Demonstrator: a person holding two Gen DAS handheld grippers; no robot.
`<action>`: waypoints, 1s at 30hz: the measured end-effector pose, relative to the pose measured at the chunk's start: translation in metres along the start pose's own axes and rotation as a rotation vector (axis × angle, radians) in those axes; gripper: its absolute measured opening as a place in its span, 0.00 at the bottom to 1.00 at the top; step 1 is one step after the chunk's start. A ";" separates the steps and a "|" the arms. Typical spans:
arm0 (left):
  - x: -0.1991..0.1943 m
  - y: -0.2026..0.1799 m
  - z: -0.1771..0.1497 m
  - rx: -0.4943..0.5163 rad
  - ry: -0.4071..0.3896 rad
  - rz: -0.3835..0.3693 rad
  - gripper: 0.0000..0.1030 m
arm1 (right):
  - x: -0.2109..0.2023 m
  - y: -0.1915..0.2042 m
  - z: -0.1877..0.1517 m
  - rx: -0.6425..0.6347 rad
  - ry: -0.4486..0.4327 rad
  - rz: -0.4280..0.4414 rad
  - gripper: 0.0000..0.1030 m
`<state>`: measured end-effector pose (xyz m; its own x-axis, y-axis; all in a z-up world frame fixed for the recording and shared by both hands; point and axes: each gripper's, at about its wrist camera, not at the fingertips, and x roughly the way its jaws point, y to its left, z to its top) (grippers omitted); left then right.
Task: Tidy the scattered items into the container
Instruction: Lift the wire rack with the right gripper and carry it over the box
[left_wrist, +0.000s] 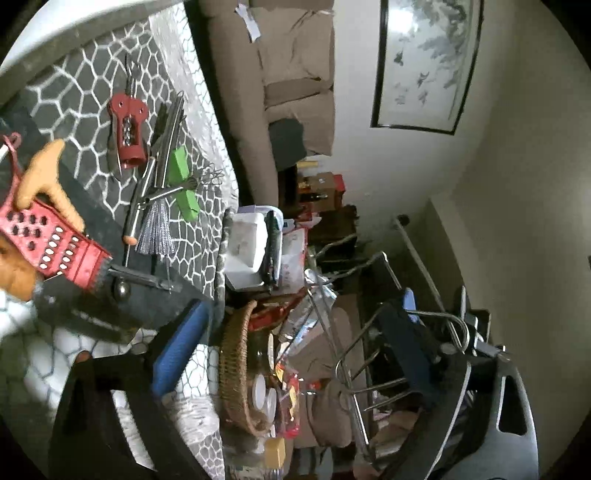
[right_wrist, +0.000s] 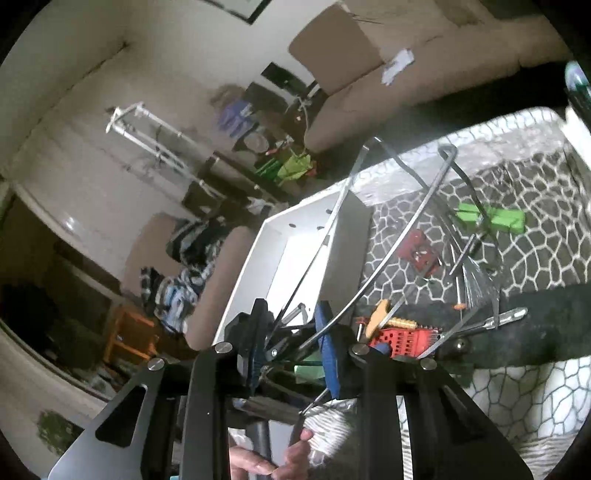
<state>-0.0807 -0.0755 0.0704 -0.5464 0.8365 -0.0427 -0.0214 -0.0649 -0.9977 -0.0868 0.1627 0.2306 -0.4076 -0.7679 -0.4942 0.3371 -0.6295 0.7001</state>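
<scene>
My right gripper (right_wrist: 293, 347) is shut on a large wire whisk (right_wrist: 402, 206), whose loops arch over the table toward the white container (right_wrist: 295, 258). In the left wrist view the same whisk (left_wrist: 354, 354) and right gripper (left_wrist: 410, 332) show at lower right. My left gripper (left_wrist: 295, 350) is open and empty; one blue pad (left_wrist: 181, 343) shows over the table edge. On the patterned cloth lie a red corkscrew (left_wrist: 127, 127), a green block (left_wrist: 183, 181), metal tongs (left_wrist: 155, 166), a small whisk (left_wrist: 201, 182) and a red grater (left_wrist: 55, 243).
A wicker basket (left_wrist: 236, 369) with lids and packets and a white box (left_wrist: 245, 251) stand beyond the table edge. A sofa (left_wrist: 295, 74) is behind. A black strip (right_wrist: 517, 325) crosses the cloth.
</scene>
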 end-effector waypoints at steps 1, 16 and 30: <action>-0.010 -0.005 -0.001 0.009 -0.003 -0.011 0.74 | 0.002 0.007 -0.001 -0.009 0.006 -0.013 0.26; -0.115 -0.054 -0.006 0.062 0.030 -0.243 0.70 | 0.038 0.111 -0.015 -0.083 0.108 0.011 0.27; -0.158 -0.008 -0.028 -0.091 -0.085 -0.516 0.66 | 0.059 0.141 -0.048 0.015 0.127 0.090 0.28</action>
<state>0.0298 -0.1920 0.0835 -0.5496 0.7000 0.4560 -0.2348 0.3944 -0.8884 -0.0225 0.0230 0.2759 -0.2650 -0.8305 -0.4900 0.3539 -0.5565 0.7517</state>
